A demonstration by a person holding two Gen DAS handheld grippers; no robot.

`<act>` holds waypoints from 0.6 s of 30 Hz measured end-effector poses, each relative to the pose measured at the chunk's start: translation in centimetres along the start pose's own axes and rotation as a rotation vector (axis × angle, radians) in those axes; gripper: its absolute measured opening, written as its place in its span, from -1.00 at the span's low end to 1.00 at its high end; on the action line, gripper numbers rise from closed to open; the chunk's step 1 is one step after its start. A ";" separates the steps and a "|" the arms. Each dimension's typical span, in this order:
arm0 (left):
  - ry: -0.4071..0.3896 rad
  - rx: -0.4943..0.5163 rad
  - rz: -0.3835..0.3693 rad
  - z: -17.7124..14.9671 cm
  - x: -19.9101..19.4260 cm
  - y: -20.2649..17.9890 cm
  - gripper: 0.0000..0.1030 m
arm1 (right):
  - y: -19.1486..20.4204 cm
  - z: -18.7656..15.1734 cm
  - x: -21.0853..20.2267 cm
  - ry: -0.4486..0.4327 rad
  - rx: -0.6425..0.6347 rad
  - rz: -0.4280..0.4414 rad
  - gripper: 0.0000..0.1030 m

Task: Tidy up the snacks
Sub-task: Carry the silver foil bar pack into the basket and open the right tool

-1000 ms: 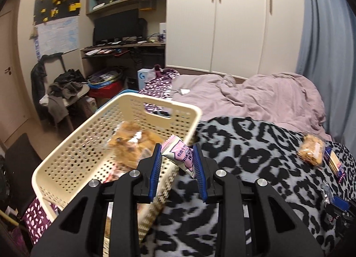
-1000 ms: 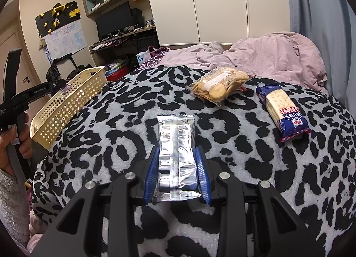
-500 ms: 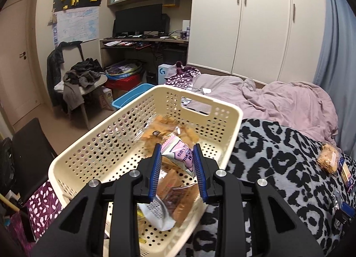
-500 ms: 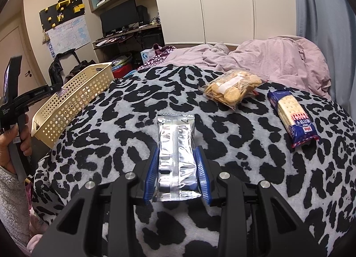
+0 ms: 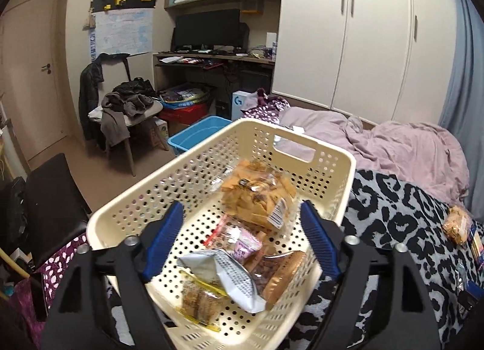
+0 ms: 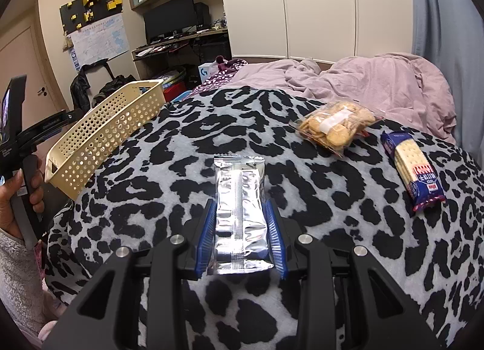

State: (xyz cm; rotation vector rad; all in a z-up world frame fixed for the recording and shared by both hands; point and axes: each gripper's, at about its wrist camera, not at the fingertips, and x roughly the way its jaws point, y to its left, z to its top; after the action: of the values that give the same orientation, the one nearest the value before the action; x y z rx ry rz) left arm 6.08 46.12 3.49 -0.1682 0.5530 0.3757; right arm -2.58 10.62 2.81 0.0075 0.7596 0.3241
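Left tongs (image 5: 242,241) wide — right tongs (image 6: 240,229) pinching foil packet (image 6: 240,213)

White wardrobe (image 5: 363,32), cluttered desk (image 5: 211,57)

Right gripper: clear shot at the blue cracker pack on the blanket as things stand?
Probably not yet. The path over the blanket to the blue cracker pack looks free, but the right gripper is shut on the silver foil packet, so it would have to drop that first.
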 end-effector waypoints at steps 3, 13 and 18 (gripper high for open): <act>-0.011 -0.022 0.018 0.1 -0.4 1.1 0.65 | 0.6 0.3 0.2 0.000 -0.014 0.006 -0.34; -0.020 -0.100 0.063 -0.3 -1.0 4.8 0.91 | 4.1 2.2 1.0 -0.010 -0.075 0.060 -0.34; -0.023 -0.119 0.077 -0.8 -1.0 6.0 0.94 | 6.5 4.0 1.5 -0.030 -0.117 0.105 -0.34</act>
State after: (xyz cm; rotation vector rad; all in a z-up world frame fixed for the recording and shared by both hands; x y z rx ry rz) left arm 2.56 51.09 3.02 -0.2579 0.5156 0.4853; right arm -0.76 17.65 5.51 -0.0579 0.7108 0.4665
